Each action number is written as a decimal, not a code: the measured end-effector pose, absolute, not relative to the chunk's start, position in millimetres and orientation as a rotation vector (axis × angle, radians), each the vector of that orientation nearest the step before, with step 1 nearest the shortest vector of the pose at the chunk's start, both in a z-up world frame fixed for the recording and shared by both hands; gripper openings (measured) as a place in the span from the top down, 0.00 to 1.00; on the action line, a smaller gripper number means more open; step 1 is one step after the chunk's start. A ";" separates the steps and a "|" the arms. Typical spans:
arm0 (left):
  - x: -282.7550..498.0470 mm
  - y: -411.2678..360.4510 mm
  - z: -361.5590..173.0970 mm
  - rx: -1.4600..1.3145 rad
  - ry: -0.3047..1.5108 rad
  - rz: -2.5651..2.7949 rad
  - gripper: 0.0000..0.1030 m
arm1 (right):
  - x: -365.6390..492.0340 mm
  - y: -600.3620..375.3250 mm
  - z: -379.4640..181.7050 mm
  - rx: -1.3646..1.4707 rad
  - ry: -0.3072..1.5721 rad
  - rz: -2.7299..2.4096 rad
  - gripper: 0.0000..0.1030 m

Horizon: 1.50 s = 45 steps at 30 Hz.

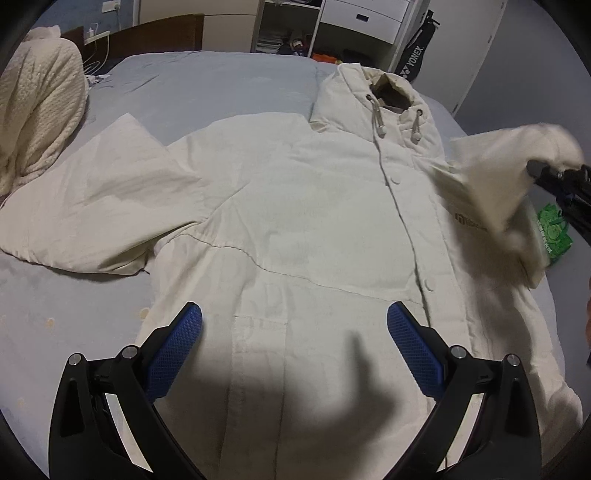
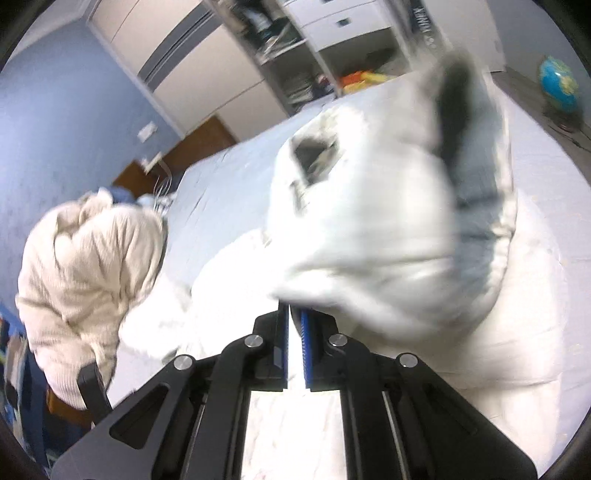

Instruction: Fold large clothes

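Note:
A cream hooded jacket [image 1: 314, 229] lies face up on the blue bed, its hood at the far side and one sleeve [image 1: 96, 199] spread flat to the left. My left gripper [image 1: 294, 325] hovers open over the jacket's lower front, nothing between its blue pads [image 1: 177, 350]. The other sleeve [image 1: 517, 177] is lifted off the bed at the right, blurred, held by my right gripper [image 1: 543, 170]. In the right wrist view that gripper [image 2: 294, 314] is shut on the sleeve cuff [image 2: 388, 229], which bulges up in front of the lens and hides much of the jacket [image 2: 524, 332].
A quilted cream blanket [image 1: 37, 110] [image 2: 88, 280] is heaped at the bed's left side. A green packet [image 1: 554, 229] lies past the right edge of the bed [image 1: 207, 85]. Shelves and drawers [image 1: 332, 26] stand behind, with a globe [image 2: 559, 85] at the far right.

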<state>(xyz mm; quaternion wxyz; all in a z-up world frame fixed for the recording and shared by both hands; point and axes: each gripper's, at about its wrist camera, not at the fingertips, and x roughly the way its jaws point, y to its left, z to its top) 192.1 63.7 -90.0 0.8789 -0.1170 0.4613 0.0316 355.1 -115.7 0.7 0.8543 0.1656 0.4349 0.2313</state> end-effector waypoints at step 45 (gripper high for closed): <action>239.9 -100.6 -81.8 0.169 0.939 -0.180 0.06 | 276.5 -280.9 -125.9 0.760 0.915 0.179 0.95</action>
